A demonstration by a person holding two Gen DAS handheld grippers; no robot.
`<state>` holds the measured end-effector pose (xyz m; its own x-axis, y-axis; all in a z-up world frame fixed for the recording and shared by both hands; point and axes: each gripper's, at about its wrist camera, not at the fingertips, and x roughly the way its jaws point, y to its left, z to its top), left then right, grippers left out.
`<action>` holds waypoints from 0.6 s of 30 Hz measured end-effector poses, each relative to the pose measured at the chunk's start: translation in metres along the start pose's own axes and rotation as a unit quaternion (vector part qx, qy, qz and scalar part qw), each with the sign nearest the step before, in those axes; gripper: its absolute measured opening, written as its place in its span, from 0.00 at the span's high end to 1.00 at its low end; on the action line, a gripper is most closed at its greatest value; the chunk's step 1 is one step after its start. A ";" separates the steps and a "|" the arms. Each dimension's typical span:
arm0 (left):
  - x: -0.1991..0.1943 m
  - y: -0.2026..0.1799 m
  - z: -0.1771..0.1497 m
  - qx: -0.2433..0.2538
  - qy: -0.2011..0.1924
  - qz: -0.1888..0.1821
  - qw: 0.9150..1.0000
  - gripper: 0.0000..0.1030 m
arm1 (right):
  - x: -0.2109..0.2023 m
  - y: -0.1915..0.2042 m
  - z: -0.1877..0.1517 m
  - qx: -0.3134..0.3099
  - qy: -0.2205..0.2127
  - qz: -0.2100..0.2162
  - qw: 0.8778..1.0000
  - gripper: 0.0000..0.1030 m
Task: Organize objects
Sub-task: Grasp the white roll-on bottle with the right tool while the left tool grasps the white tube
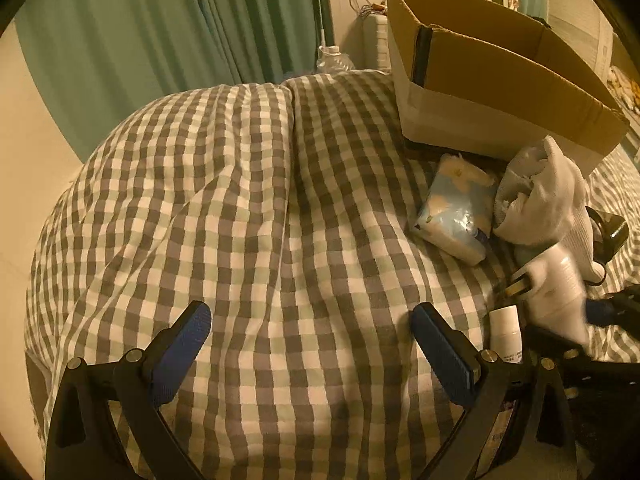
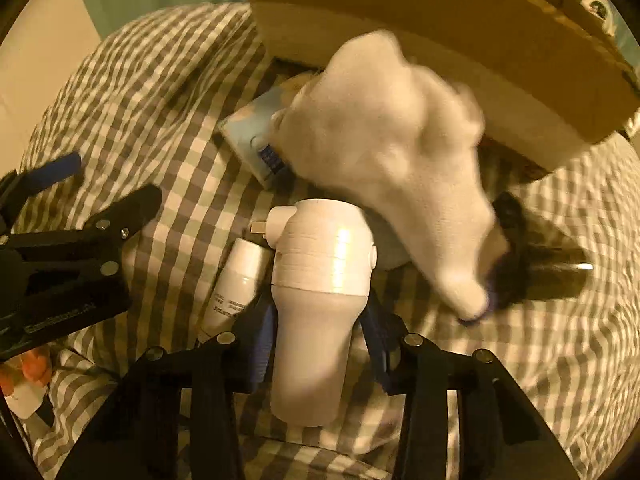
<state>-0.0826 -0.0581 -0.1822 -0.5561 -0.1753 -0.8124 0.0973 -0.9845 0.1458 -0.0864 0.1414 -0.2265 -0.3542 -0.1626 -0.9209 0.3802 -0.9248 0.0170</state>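
My right gripper (image 2: 320, 328) is shut on a white handheld device (image 2: 320, 280), holding it by its handle above the checked bedcover; the device also shows blurred in the left wrist view (image 1: 556, 292). A white sock (image 2: 400, 152) lies just beyond it, blurred. A blue tissue pack (image 1: 454, 210) lies beside the sock (image 1: 544, 200). A small white bottle (image 2: 236, 284) lies left of the device. An open cardboard box (image 1: 500, 80) stands behind them. My left gripper (image 1: 312, 344) is open and empty over the bedcover, left of the pile.
The checked bedcover (image 1: 240, 200) bulges at left. A dark object (image 2: 520, 256) lies under the sock's toe. Green curtains (image 1: 160, 32) hang behind. A plastic water bottle (image 1: 334, 60) stands at the bed's far edge.
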 end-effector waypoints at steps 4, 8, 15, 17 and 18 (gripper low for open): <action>-0.015 -0.009 -0.004 0.010 -0.006 -0.016 1.000 0.00 | -0.044 -0.011 -0.017 0.020 -0.064 0.006 0.998 0.61; -0.032 -0.034 -0.010 0.043 -0.012 -0.042 0.998 0.00 | -0.083 -0.026 -0.025 0.040 -0.104 0.002 0.994 0.61; -0.035 -0.082 -0.017 0.139 -0.015 -0.072 0.988 0.20 | -0.094 -0.044 -0.027 0.079 -0.122 -0.028 0.989 0.61; -0.030 -0.091 -0.018 0.160 -0.003 -0.088 0.983 0.37 | -0.092 -0.046 -0.025 0.081 -0.119 -0.024 0.989 0.61; -0.028 -0.095 -0.020 0.169 0.003 -0.095 0.981 0.40 | -0.090 -0.044 -0.025 0.080 -0.117 -0.023 0.990 0.61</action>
<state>-0.0594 0.0401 -0.1849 -0.5321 0.0110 -0.8466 -0.2879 -0.9427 0.1687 -0.0498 0.2059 -0.1545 -0.5640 -0.1771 -0.8066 0.2259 -0.9726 0.0555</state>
